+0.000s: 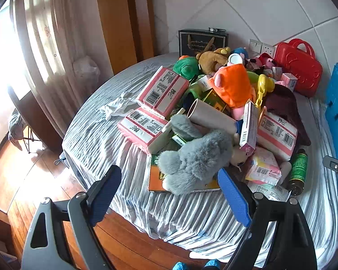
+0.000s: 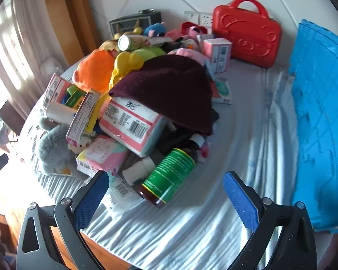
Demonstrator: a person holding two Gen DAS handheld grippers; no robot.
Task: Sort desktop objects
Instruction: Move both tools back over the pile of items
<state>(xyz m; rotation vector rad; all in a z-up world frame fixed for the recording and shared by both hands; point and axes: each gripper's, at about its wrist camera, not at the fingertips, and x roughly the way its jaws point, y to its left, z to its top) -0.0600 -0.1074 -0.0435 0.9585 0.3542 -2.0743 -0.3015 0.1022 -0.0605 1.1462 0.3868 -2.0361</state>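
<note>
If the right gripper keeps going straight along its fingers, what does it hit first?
Most likely the green-labelled brown bottle lying at the near edge of the pile. It sits just ahead, between the open right gripper fingers' line, though depth is hard to judge.

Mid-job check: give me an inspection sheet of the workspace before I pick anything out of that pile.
Surface: table under a wrinkled pale cloth.
Job's things: one heap holding a grey plush, orange plush, maroon knit cap, green-labelled bottle, pink tissue packs and a cardboard tube.
Clutter: red case and black box by the wall; blue crate at the right edge.
Grippers: left gripper open, empty, near the grey plush; right gripper open, empty, near the bottle.
Cables: nothing seen.
Surroundings: curtain, tiled wall, wall sockets, wooden floor.
</note>
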